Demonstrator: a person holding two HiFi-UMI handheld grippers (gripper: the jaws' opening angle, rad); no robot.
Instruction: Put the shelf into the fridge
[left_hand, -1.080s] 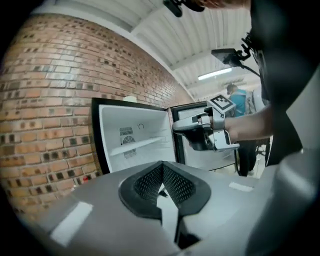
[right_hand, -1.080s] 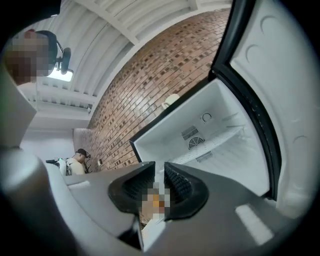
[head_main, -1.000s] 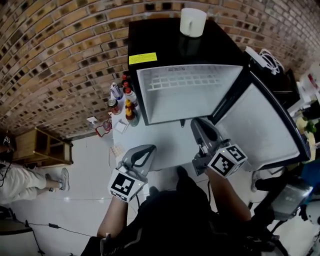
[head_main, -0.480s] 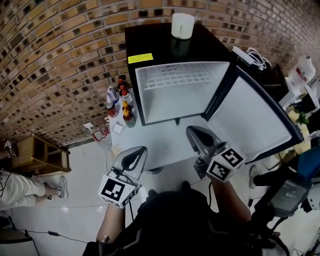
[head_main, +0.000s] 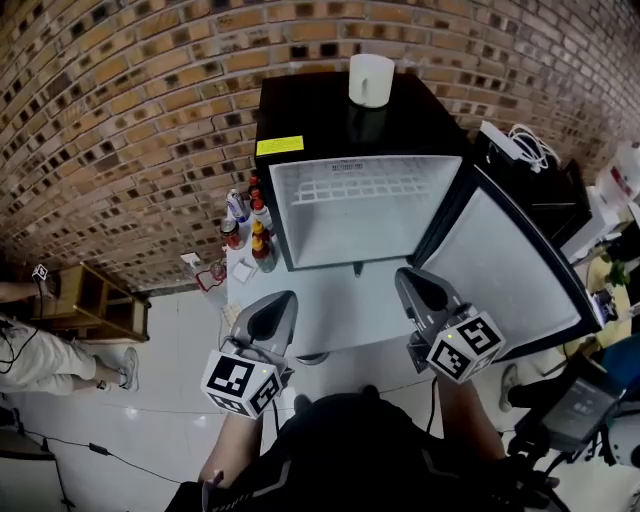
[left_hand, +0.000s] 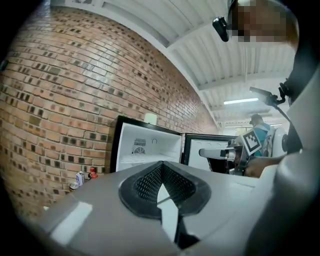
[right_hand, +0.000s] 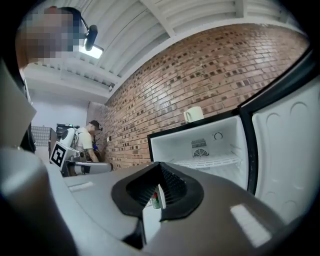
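Note:
The black mini fridge stands against the brick wall with its door swung open to the right. A white wire shelf lies level inside the white compartment, high up; the shelf also shows in both gripper views. My left gripper hovers in front of the fridge's left side, shut and empty. My right gripper hovers near the door's lower corner, also shut with nothing in it. Both point toward the fridge, well short of the shelf.
A white cup sits on the fridge top. Several bottles stand at the fridge's left foot on a pale surface. A power strip with cables lies to the right. At far left are a wooden rack and a person.
Both grippers have drawn back slightly from the fridge and sit lower in the head view. The shelf and the door have not moved.

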